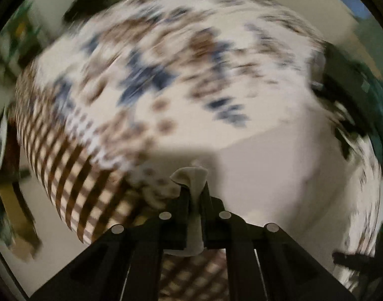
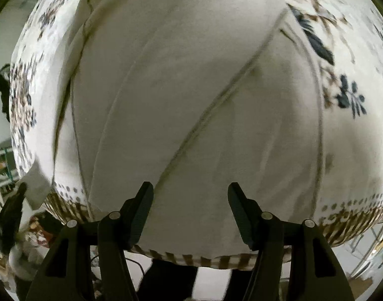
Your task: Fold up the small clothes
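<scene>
In the left wrist view, motion blur smears the floral tablecloth [image 1: 146,75]; its motifs cannot be resolved. The dark objects at the right edge [image 1: 352,95] are blurred and unidentifiable. The white garment [image 1: 279,165] shows no readable seams, and the left gripper [image 1: 194,190] hides the pinched fold between its 2 fingers. In the right wrist view, the frame edge cuts off the garment at top, and the clutter at lower left [image 2: 13,215] is too blurred to identify.

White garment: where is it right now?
In the right wrist view the garment lies spread on the floral tablecloth; its edge is pinched in the left gripper.
</scene>
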`<state>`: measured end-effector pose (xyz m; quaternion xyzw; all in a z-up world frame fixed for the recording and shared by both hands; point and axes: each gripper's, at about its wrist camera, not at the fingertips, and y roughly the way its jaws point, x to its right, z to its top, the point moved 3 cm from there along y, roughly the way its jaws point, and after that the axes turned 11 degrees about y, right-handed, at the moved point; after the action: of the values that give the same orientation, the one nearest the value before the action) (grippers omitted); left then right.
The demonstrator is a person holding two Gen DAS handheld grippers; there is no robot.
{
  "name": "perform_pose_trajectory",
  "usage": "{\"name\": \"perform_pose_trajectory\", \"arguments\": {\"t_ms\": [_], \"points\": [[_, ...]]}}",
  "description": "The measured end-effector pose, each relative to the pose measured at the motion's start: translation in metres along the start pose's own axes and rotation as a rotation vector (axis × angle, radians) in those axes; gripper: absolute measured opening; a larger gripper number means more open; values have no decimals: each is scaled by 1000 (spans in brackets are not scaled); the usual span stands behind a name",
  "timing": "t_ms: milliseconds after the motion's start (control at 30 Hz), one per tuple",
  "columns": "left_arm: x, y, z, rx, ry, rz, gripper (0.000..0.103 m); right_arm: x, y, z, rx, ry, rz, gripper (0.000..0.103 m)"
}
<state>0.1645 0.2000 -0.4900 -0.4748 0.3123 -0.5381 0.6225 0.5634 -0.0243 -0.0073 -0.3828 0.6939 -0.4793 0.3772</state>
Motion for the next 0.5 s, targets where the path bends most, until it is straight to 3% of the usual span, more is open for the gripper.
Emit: {"name": "perform_pose_trajectory", "arguments": {"t_ms": [100,200,333,500], "points": [[73,-41,-2,60,163,-35,5,29,16,-15,-6,38,22,72],[159,-62,-11,80,306,-126,5,74,23,-26,8,67,37,72],[272,-70,-50,35,447,-273,5,133,43,-41,16,124,43,72],[353,-54,-98,-35,575,-337,5,190,78,-73,35,191,54,72]]}}
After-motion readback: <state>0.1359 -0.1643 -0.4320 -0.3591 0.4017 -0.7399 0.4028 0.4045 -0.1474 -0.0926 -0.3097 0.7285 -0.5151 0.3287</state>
